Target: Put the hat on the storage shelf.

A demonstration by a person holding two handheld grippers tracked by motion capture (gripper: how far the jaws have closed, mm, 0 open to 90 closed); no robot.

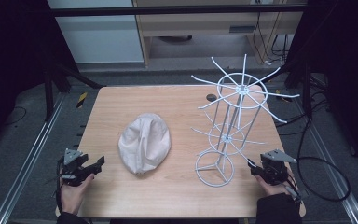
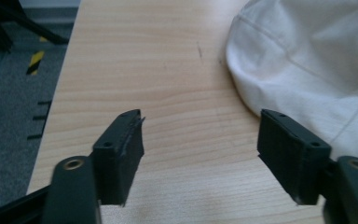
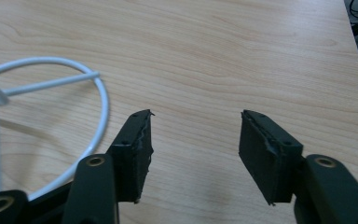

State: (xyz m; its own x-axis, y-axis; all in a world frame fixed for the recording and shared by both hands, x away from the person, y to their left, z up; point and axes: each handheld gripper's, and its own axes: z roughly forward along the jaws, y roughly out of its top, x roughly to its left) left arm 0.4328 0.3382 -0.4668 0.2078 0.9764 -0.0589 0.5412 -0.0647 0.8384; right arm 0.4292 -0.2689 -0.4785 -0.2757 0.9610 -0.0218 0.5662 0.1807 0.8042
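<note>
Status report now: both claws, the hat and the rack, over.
Left claw open, empty, beside hat. Right claw open, empty, near rack base. Hat flat on table, rack upright. Nothing between them.

- Left gripper (image 2: 200, 140): jaws spread over bare wooden table (image 2: 168, 70); straight ahead lies clear, while the white cloth cap (image 2: 317, 60) crowds its right jaw.
- Right gripper (image 3: 193, 140): jaws apart with bare wood ahead and to the right; the white wire rack (image 3: 51, 93) base ring sits just beside its left jaw.
</note>
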